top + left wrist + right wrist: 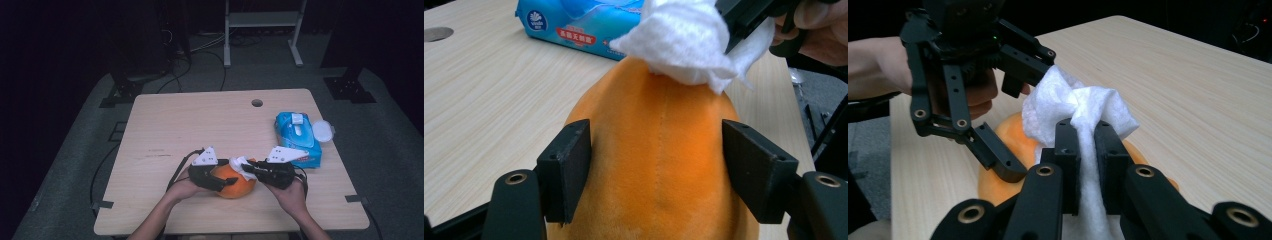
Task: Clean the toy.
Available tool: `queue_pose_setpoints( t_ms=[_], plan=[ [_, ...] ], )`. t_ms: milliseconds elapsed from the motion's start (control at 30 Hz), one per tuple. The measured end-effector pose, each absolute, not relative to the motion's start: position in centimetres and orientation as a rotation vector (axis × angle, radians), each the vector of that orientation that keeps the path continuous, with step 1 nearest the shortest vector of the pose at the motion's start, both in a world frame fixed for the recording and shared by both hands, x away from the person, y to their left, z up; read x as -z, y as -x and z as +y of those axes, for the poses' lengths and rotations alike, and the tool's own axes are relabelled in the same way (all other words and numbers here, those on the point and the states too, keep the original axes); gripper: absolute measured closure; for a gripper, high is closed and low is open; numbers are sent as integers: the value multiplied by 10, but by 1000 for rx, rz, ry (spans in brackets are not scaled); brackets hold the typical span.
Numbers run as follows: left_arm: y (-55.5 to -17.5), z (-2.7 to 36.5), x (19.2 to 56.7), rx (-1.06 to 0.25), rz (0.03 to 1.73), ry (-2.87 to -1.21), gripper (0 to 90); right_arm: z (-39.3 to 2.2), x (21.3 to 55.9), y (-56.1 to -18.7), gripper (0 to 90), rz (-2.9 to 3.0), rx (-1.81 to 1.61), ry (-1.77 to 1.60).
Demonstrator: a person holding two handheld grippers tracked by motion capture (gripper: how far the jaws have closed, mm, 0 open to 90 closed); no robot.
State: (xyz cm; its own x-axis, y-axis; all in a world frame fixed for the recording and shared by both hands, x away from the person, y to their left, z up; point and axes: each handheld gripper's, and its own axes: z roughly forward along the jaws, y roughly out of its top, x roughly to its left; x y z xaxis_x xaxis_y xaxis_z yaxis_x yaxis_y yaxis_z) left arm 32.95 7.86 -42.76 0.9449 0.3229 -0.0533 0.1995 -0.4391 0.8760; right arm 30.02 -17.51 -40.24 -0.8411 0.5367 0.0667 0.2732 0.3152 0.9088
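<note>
1. Forearms enter the high view at the bench's point(165, 120) near edge; the left claw point(220, 181) steadies an orange plush toy point(235, 187) while the right claw point(248, 167) presses a white wipe point(239, 161) on top. Wiping looks under way, not finished; the wipe pack point(298, 137) lies near the right edge.
2. Black pads point(569, 170) in the left gripper view clasp the toy point(659, 165) on both flanks, partly closed; the wipe point(689, 40) touches its far end.
3. Clenched, the right claw point(1087, 150) in the right gripper view pinches the wipe point(1073, 100) tightly over the toy point(1008, 145).
</note>
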Motion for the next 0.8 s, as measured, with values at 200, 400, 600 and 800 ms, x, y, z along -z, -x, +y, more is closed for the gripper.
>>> queue_pose_setpoints(
  t_ms=[200,400,600,800],
  plan=[
    [-332,89,419,-121,318,-1985,174,-187,410,-309,819,2308,-1535,-804],
    [-343,103,434,-59,336,-1996,106,-199,413,-316,819,2289,-1557,-864],
    [-344,95,449,-2,306,-2028,65,-199,415,-316,818,2295,-1555,-868],
    [-341,96,438,-63,320,-2008,300,-201,413,-315,819,2269,-1572,-892]
  ],
)
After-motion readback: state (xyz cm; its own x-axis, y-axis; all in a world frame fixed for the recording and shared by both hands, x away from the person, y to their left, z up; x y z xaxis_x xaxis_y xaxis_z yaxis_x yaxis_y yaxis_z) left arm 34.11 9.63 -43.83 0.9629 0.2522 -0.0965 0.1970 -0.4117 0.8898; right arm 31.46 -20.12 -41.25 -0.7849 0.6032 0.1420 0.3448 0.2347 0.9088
